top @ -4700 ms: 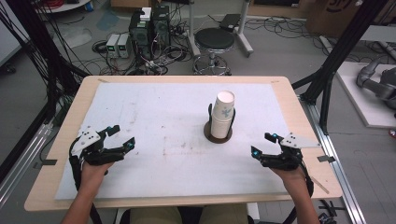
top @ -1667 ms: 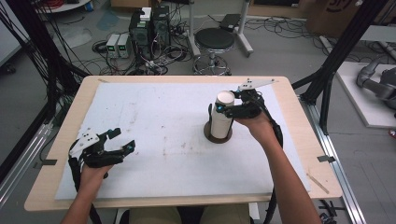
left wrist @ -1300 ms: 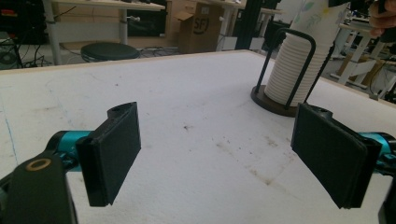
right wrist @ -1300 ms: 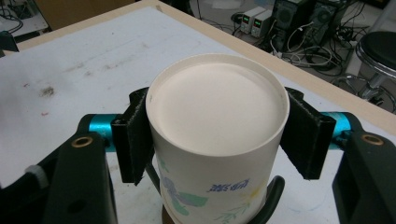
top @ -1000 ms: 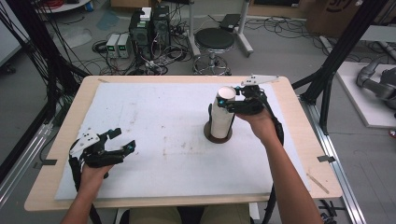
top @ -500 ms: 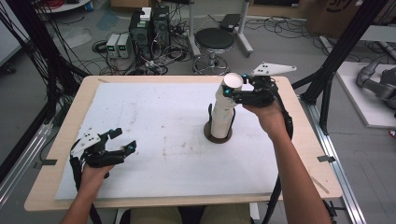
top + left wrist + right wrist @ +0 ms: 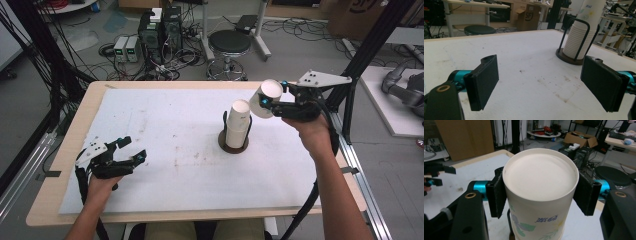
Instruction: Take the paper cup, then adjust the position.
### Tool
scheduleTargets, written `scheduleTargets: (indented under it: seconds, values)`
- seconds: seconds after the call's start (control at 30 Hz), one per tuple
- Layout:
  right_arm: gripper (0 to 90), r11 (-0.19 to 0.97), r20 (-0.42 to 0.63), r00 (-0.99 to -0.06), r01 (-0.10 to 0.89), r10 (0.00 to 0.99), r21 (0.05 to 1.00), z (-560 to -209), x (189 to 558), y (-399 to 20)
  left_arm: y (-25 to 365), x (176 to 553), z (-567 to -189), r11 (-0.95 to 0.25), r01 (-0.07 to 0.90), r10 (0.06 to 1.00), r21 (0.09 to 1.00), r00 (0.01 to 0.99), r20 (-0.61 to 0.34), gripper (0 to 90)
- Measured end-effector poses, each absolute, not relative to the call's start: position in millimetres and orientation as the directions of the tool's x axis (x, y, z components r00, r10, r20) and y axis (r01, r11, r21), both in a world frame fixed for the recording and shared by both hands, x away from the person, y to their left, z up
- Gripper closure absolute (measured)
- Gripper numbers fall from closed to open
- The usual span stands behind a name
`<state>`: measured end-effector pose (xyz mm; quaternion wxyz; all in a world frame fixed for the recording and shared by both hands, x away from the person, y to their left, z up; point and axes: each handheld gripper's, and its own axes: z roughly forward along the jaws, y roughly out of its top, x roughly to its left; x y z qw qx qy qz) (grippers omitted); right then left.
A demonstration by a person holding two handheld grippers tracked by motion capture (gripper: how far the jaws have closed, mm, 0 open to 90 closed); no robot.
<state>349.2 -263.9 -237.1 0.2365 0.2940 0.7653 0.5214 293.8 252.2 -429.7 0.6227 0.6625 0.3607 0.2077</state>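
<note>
The big wooden table with a white sheet on top (image 7: 165,125) gives a flat, soft place to work. On it sits the tall stack of white paper cups (image 7: 237,125), all turned bottom up and tucked one inside the next. The stack stands in a round dark holder with a thin black wire loop (image 7: 575,37), which seems there to keep the cups from tipping over. To the right of the stack, up in the air, the right gripper (image 7: 272,102) holds 1 white paper cup with green leaf prints (image 7: 540,195). Its 2 black pads are pressed on the cup's 2 sides, near the closed bottom, likely because that end is stiff and will not squash. The cup is tipped on its side and is clear of the stack, so it looks pulled free. The left gripper (image 7: 134,150) rests low at the near left of the table, well apart from the cups. Its jaws stand wide apart with nothing between them, as if waiting for a turn.
</note>
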Motion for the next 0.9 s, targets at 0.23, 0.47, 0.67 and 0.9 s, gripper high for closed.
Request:
scheduleTargets:
  seconds: [0.23,0.47,0.67,0.9]
  values:
    - [35.7,0.298,-0.05,-0.709,0.23,0.703,0.927,-260,336,-277,253,293,-429,0.031,0.213,0.727,0.976,0.666,-0.169,15.0]
    - [35.7,0.278,-0.015,-0.726,0.244,0.687,0.929,-277,327,-281,252,290,-429,0.028,0.218,0.723,0.975,0.67,-0.171,15.0]
    - [35.6,0.275,-0.003,-0.75,0.239,0.661,0.931,-287,317,-276,249,288,-428,0.023,0.21,0.715,0.977,0.68,-0.163,15.0]
    - [35.7,0.295,0.004,-0.788,0.235,0.615,0.926,-304,307,-267,245,286,-427,0.003,0.223,0.694,0.975,0.701,-0.163,15.0]
